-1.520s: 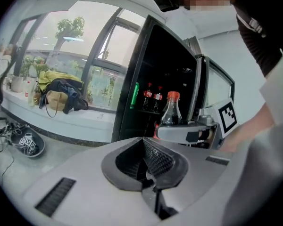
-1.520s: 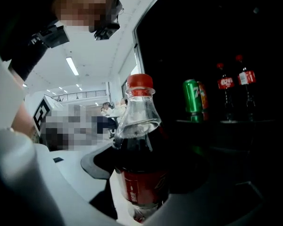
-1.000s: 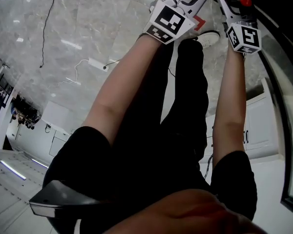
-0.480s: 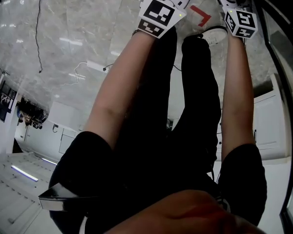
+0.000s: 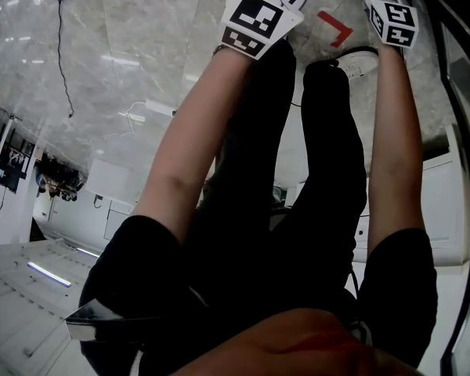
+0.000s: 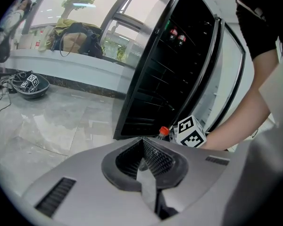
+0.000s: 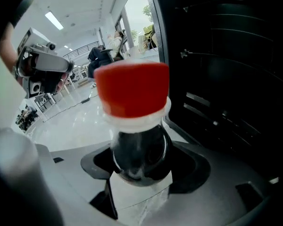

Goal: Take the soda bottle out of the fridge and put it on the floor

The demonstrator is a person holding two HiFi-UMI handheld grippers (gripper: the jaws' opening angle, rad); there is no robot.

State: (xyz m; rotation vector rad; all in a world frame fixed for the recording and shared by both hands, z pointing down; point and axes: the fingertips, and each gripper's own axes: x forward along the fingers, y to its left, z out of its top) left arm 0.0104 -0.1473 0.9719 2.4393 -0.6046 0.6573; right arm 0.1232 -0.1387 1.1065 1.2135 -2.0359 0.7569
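My right gripper [image 7: 140, 175] has its jaws clamped on the neck of the soda bottle [image 7: 132, 91], just beside the dark fridge [image 7: 226, 79]. The left gripper [image 6: 148, 173] is empty, jaws pressed together. I judge this the carry-out step. Next I must lower the bottle upright to the floor [image 6: 52, 126], then release.

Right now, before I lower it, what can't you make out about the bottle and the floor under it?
The soda bottle below the neck: right gripper view, hidden by the right gripper clamped on it.
Bottle's base and the floor under it: head view, cut off by the top edge.
Two red-capped bottles in the fridge: left gripper view, too small to identify.
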